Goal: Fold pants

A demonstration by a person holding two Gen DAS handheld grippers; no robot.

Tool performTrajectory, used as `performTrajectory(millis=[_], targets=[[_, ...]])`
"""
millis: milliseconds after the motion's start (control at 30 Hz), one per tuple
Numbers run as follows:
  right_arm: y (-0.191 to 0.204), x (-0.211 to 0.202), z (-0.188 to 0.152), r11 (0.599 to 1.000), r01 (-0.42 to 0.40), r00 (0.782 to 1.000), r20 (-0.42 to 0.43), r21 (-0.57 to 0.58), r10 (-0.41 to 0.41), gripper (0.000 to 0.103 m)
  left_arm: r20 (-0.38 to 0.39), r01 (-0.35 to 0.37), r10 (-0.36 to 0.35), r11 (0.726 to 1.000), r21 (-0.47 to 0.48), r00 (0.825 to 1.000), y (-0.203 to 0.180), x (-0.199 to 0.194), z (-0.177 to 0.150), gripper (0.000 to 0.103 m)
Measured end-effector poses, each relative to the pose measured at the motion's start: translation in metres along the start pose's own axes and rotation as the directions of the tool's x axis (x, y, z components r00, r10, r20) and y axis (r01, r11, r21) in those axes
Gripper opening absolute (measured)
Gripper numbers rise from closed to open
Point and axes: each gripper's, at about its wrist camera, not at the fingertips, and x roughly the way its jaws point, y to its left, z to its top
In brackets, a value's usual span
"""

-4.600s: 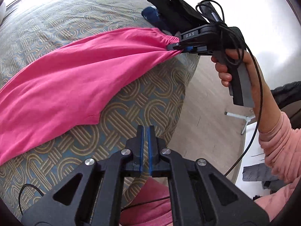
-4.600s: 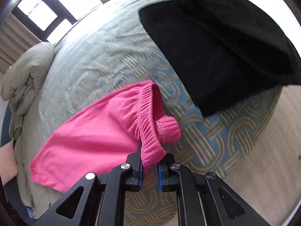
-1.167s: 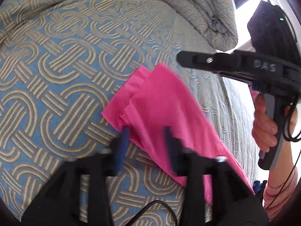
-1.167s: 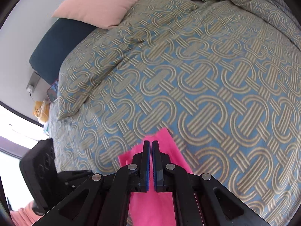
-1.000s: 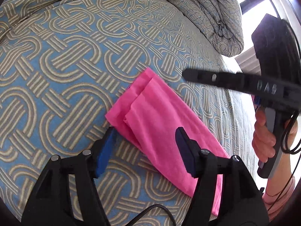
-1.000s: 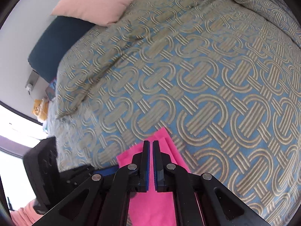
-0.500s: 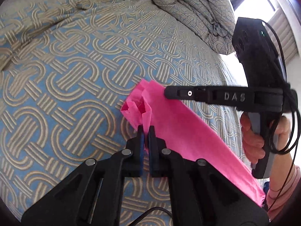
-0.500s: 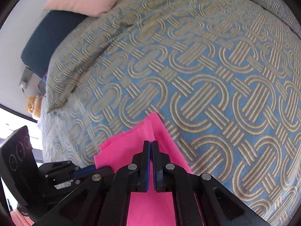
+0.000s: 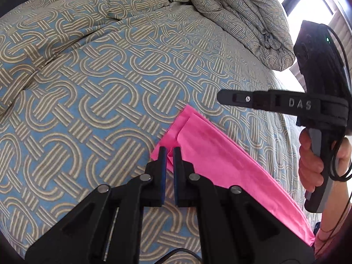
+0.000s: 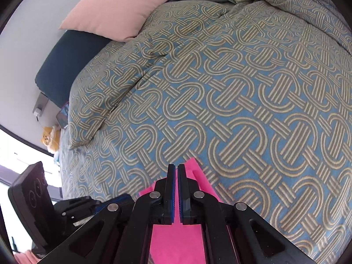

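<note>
Pants (image 9: 222,165), bright pink and folded into a long narrow strip, lie on a bedspread (image 9: 92,101) patterned with tan interlocking arcs on blue. In the left wrist view the strip's long axis runs diagonally, from a squared-off end near the middle of the picture down toward the lower right corner, where it passes out of sight by the person's sleeve. At the squared end the stacked layers show as stepped edges, one edge sitting slightly inside the other.

The left gripper (image 9: 168,154) has just snapped closed, and its jaws now pinch a small bunch of pink cloth at the near corner of that end, blue pads pressed to the fabric on either side. The right gripper (image 9: 222,98) reaches in from the right of that view, held in the person's right hand (image 9: 312,167), its dark finger hanging just above the far corner of the same end. In its own camera the right gripper (image 10: 177,171) has its jaws drawn together to a thin slit; pink cloth lies beneath and behind them, but whether any of it is caught between the pads I cannot tell.

A rumpled duvet (image 9: 237,15) in the same pattern is heaped at the far side of the bed, and a pale pink pillow (image 10: 118,8) rests against a dark blue headboard (image 10: 68,63).
</note>
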Motion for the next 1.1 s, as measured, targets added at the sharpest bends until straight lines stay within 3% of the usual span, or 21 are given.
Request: performTrajectory(millis=[33, 100, 167, 200, 300, 333, 367, 400, 467, 500, 700, 800, 833, 867, 933, 1033, 1100], targets=[[0.0, 0.003, 0.001, 1.0, 0.009, 1.0, -0.017, -0.01, -0.009, 0.003, -0.012, 0.006, -0.006, 1.0, -0.001, 1.0, 0.001, 0.001, 0.0, 0.006], [-0.001, 0.011, -0.002, 0.999, 0.007, 0.996, -0.084, -0.039, -0.011, 0.008, -0.029, 0.017, -0.017, 1.0, -0.001, 0.999, 0.001, 0.004, -0.003, 0.021], [-0.003, 0.02, -0.009, 0.998, 0.004, 0.99, -0.137, -0.055, -0.012, 0.021, -0.042, 0.03, -0.03, 1.0, -0.003, 0.999, 0.0, 0.008, -0.006, 0.06], [-0.005, 0.023, -0.013, 0.998, 0.012, 0.989, -0.147, -0.059, -0.021, 0.028, -0.044, 0.032, -0.032, 0.999, -0.003, 0.999, -0.002, 0.01, -0.008, 0.064], [-0.011, 0.032, -0.019, 0.999, 0.02, 0.986, -0.164, -0.047, -0.028, 0.031, -0.06, 0.025, -0.024, 0.999, 0.027, 0.998, -0.009, 0.02, -0.011, 0.064], [-0.013, 0.036, -0.021, 0.999, 0.009, 0.985, -0.172, -0.033, -0.015, 0.031, -0.065, 0.023, -0.021, 0.999, 0.035, 0.998, -0.012, 0.022, -0.012, 0.05], [-0.014, 0.038, -0.022, 0.999, 0.01, 0.985, -0.174, -0.032, -0.015, 0.031, -0.063, 0.024, -0.021, 0.999, 0.047, 0.998, -0.014, 0.024, -0.013, 0.017], [-0.014, 0.039, -0.022, 0.999, 0.017, 0.985, -0.169, -0.041, -0.024, 0.029, -0.08, 0.037, -0.031, 0.997, 0.069, 0.996, -0.018, 0.026, -0.013, 0.003], [-0.011, 0.038, -0.021, 0.998, 0.021, 0.986, -0.162, -0.058, -0.03, 0.005, -0.044, 0.03, -0.026, 0.995, 0.092, 0.999, -0.02, 0.021, -0.013, 0.004], [-0.01, 0.037, -0.021, 0.999, 0.009, 0.985, -0.169, -0.051, -0.018, 0.002, -0.024, 0.036, -0.034, 0.994, 0.108, 0.999, -0.023, 0.016, -0.013, 0.004], [-0.002, 0.014, -0.014, 0.999, -0.023, 0.997, -0.072, -0.035, 0.02, 0.001, 0.032, 0.048, -0.053, 0.991, 0.124, 0.998, -0.031, -0.002, -0.005, 0.004], [0.002, 0.003, -0.004, 0.999, -0.024, 1.0, -0.018, -0.022, 0.023, 0.001, 0.042, -0.028, 0.023, 0.992, 0.126, 0.999, -0.033, 0.001, 0.001, 0.005], [0.003, 0.001, 0.0, 1.0, -0.018, 1.0, -0.004, -0.019, 0.018, 0.001, 0.049, -0.074, 0.068, 0.99, 0.118, 0.996, -0.031, 0.003, 0.003, 0.013], [0.003, 0.002, 0.004, 1.0, -0.014, 1.0, 0.003, -0.019, 0.014, 0.001, 0.035, -0.108, 0.105, 0.989, 0.1, 0.994, -0.027, 0.009, 0.005, 0.028], [0.003, 0.01, 0.009, 0.999, 0.016, 1.0, -0.003, -0.028, -0.016, 0.001, -0.014, -0.099, 0.1, 0.995, 0.03, 0.995, -0.015, 0.018, 0.006, 0.046], [-0.005, 0.028, 0.012, 0.998, 0.064, 0.997, -0.04, -0.003, -0.064, 0.003, -0.018, -0.074, 0.073, 0.997, -0.034, 0.997, -0.001, 0.013, 0.0, 0.046], [-0.015, 0.022, 0.004, 0.998, 0.014, 0.999, -0.051, 0.055, -0.011, 0.004, 0.002, -0.086, 0.086, 0.996, -0.025, 0.996, 0.0, 0.004, -0.005, 0.047]])
